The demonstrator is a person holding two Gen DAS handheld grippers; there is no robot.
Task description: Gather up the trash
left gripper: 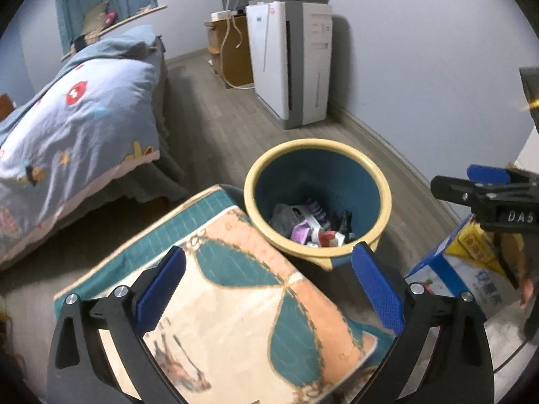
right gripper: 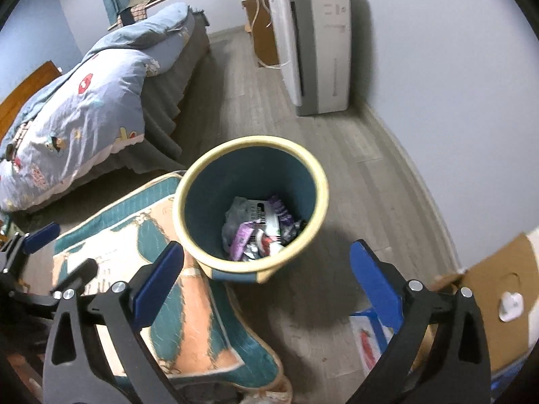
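Note:
A round bin (left gripper: 259, 171) (right gripper: 318, 181), blue with a cream rim, stands on the wood floor. Inside lie wrappers (left gripper: 311, 224) (right gripper: 257, 230) in purple, white, red and grey. My left gripper (left gripper: 269, 266) hangs open above a patterned cushion (left gripper: 235, 303), nearer than the bin, nothing between its blue pads. My right gripper (right gripper: 266, 262) is open too, above the bin's near rim, holding nothing. The right gripper (left gripper: 485, 188) also shows at the right edge of the left wrist view, and the left gripper (right gripper: 30, 249) at the left edge of the right wrist view.
The teal and peach cushion (right gripper: 175, 303) lies left of the bin. A bed with a blue quilt (left gripper: 77, 128) (right gripper: 84, 107) fills the left. A white appliance (left gripper: 296, 64) (right gripper: 316, 43) stands by the wall. Cardboard boxes (left gripper: 465, 269) (right gripper: 495, 296) sit at the right.

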